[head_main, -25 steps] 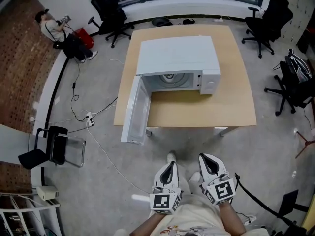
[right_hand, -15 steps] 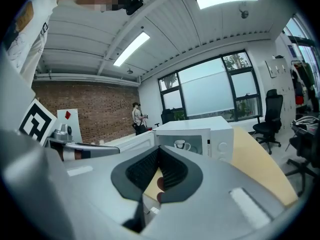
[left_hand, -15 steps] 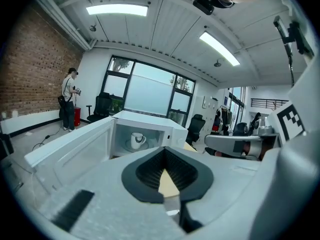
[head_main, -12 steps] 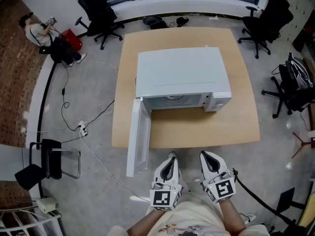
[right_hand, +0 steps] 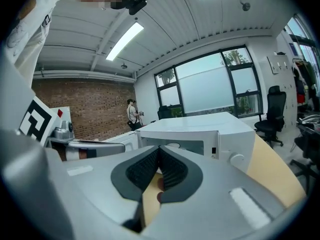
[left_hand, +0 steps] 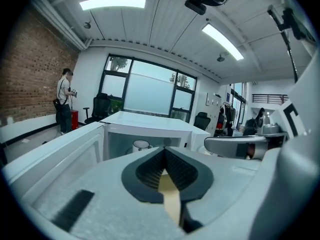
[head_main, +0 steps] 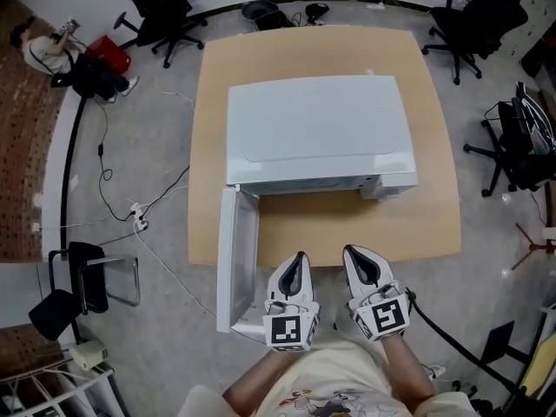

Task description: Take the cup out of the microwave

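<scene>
The white microwave stands on the wooden table with its door swung open toward me at the left. In the head view its cavity is hidden under its top. The left gripper view shows a white cup standing inside the cavity. The right gripper view shows only its pale rim. My left gripper is shut and empty, level with the table's near edge beside the door. My right gripper is close beside it, also shut and empty. Both point at the microwave, well short of it.
Black office chairs stand at the right and far left of the table. A folding chair and cables lie on the floor to the left. A person stands at the far left by the brick wall.
Both grippers and the camera have come forward up to the table's near edge. The microwave now looms larger and its cavity has slipped out of the head view. Both jaws stayed shut.
</scene>
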A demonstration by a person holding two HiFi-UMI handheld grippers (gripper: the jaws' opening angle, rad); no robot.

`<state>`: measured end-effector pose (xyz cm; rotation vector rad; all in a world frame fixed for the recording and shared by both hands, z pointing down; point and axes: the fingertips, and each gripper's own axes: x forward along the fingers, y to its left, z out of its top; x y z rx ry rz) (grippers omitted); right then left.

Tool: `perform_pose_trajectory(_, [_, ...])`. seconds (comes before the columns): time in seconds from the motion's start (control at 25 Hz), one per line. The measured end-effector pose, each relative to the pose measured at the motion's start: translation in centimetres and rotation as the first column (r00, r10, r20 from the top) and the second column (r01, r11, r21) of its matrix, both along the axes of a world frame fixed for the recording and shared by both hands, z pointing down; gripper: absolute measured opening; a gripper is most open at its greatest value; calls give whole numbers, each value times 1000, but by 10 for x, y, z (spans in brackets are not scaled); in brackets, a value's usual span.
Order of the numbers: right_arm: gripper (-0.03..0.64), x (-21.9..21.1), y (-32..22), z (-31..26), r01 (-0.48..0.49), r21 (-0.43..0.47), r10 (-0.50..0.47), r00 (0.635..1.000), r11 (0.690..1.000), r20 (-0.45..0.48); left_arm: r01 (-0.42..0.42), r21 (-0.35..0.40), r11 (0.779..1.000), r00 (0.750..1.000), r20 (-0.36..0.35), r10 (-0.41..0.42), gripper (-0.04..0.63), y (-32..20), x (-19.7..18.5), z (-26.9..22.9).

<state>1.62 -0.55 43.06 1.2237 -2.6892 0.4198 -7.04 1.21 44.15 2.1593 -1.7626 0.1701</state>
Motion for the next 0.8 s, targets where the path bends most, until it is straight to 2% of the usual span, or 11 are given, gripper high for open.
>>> perform_pose_trajectory(0.12, [6, 2, -15, 10, 24, -10, -24, 1000, 1000, -8, 17, 7, 1000, 1000, 10, -17, 4, -22, 2, 7])
perform_pose_trajectory(0.32, [6, 3, -34, 28, 55, -14, -56, 998, 998, -22, 18, -1, 1000, 999, 42, -18, 141, -47, 9, 33])
perform_pose_trajectory(0.44, [6, 2, -43, 33, 66, -21, -67, 997, 998, -26, 31, -11, 999, 999, 24, -30, 206, -70, 7, 52])
perform_pose_trajectory(0.56, [6, -1, -47, 38, 72, -33, -73, 997, 997, -30, 49, 12, 999, 999, 21, -49, 261, -96, -4, 67])
perform_pose_trajectory(0.68, [6, -5, -49, 39, 88, -41, -90, 995, 995, -41, 69, 27, 997, 997, 46, -70, 379, -125, -17, 82])
perform_pose_trajectory(0.8, [6, -8, -51, 39, 94, -43, -96, 994, 995, -48, 57, 22, 998, 996, 64, -59, 436, -156, -29, 100])
